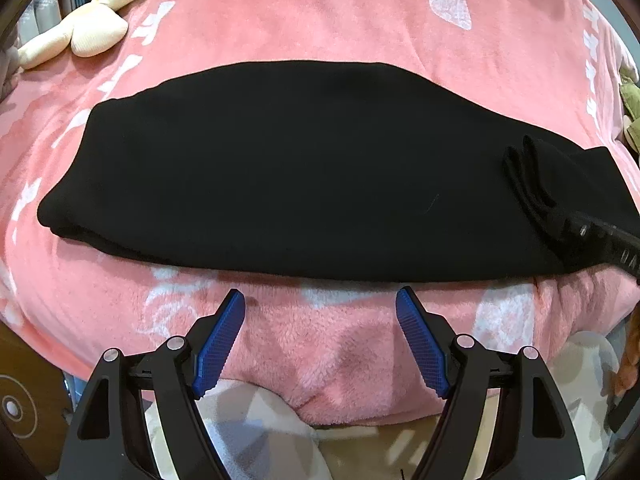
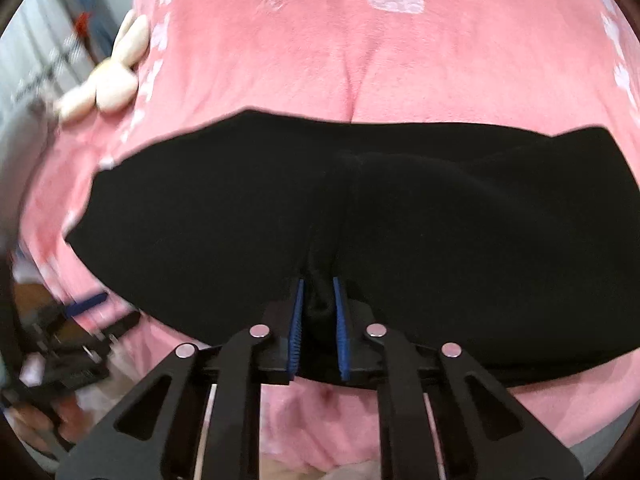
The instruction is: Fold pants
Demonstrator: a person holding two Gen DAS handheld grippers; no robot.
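Black pants (image 1: 280,168) lie folded in a long flat band across a pink fleece blanket (image 1: 320,20). My left gripper (image 1: 320,294) is open, its blue pads spread wide over bare blanket just short of the pants' near edge, holding nothing. My right gripper (image 2: 318,282) is shut on a pinched ridge of the pants (image 2: 440,220) at their near edge, with black cloth bunched between its blue pads. In the left wrist view that bunch of fabric (image 1: 524,168) rises at the pants' right end. The left gripper's blue pad (image 2: 88,304) shows blurred at the right wrist view's left edge.
A cream plush toy (image 1: 92,28) lies on the blanket's far left, also seen as the plush toy (image 2: 108,80). A green soft item (image 1: 632,112) sits at the right edge. The blanket's front edge drops off below my left gripper, over patterned bedding (image 1: 248,420).
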